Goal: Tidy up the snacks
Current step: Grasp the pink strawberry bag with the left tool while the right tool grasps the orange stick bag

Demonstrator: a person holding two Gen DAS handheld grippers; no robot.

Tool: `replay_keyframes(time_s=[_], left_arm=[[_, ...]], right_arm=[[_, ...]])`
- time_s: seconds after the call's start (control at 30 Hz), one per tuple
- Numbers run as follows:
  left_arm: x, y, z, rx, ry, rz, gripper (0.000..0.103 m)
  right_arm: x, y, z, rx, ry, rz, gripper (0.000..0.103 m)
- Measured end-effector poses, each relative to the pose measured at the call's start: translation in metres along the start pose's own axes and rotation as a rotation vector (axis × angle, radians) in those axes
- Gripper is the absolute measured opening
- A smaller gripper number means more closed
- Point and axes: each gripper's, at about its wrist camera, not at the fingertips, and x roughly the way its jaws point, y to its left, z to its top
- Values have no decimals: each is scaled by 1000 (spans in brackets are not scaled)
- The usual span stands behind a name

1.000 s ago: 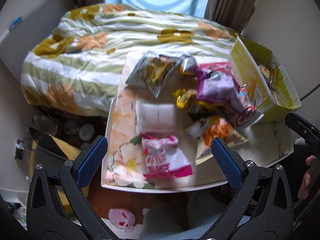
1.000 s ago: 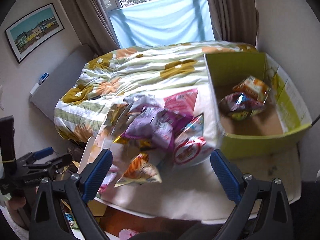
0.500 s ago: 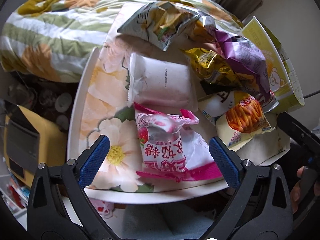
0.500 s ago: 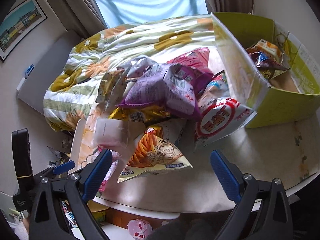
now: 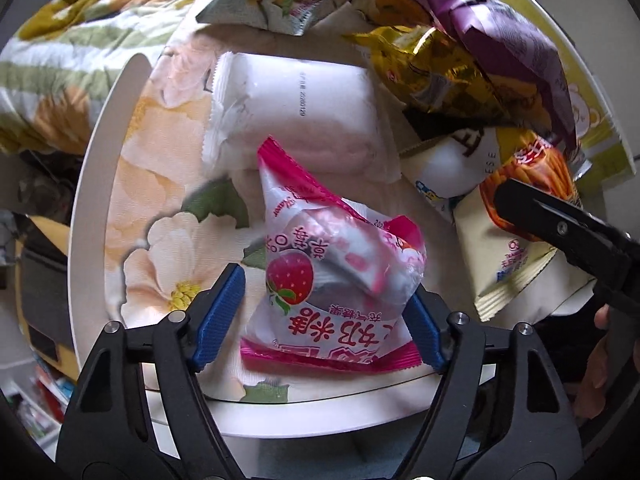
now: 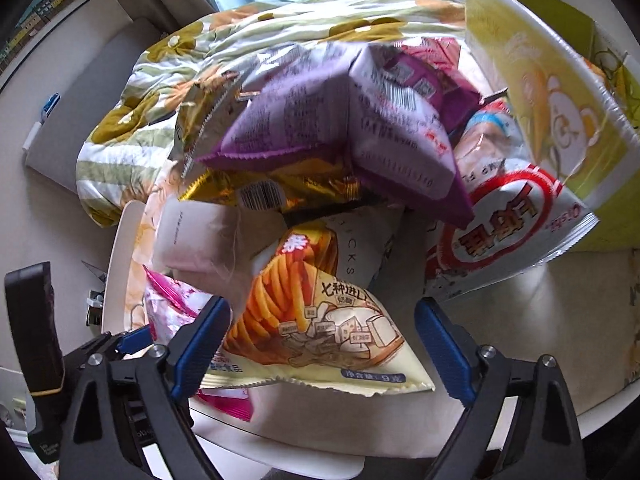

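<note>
A heap of snack bags lies on a white table with a floral cloth (image 5: 160,160). In the left wrist view a pink strawberry bag (image 5: 332,272) sits between the blue pads of my left gripper (image 5: 324,320). Its jaws are closing; the left pad still shows a small gap to the bag. In the right wrist view a cream and orange cheese-stick bag (image 6: 320,328) lies between the pads of my right gripper (image 6: 324,348). Those jaws are closing too, and stand wide at the bag's edges. The two grippers work side by side at the table's near edge.
Behind the two bags lie a white packet (image 5: 296,116), a gold bag (image 5: 436,68), a purple bag (image 6: 340,120) and a red-and-white bag (image 6: 504,224). A yellow-green box (image 6: 560,92) stands at the right. A flowered quilt (image 6: 280,28) covers the bed beyond.
Both grippers have come down close to the table. The left jaws have narrowed around the pink bag, and the right jaws have narrowed a little around the cheese-stick bag.
</note>
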Motion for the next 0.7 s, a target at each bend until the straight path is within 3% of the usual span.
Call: replay_keyframes(time_s=[0.1, 0.23, 0.5, 0.7], left_arm=[[0, -5, -3, 19, -11, 7, 69], [-2, -10, -4, 43, -25, 0, 51], [-12, -6, -2, 39, -32, -19, 41], [-14, 6, -2, 13, -36, -16, 39]], right_arm=[[4, -5, 0, 4, 10, 12, 89], [9, -8, 3, 6, 22, 23, 89], [18, -8, 12, 3, 33, 45, 88], [26, -5, 10, 5, 59, 83, 68]])
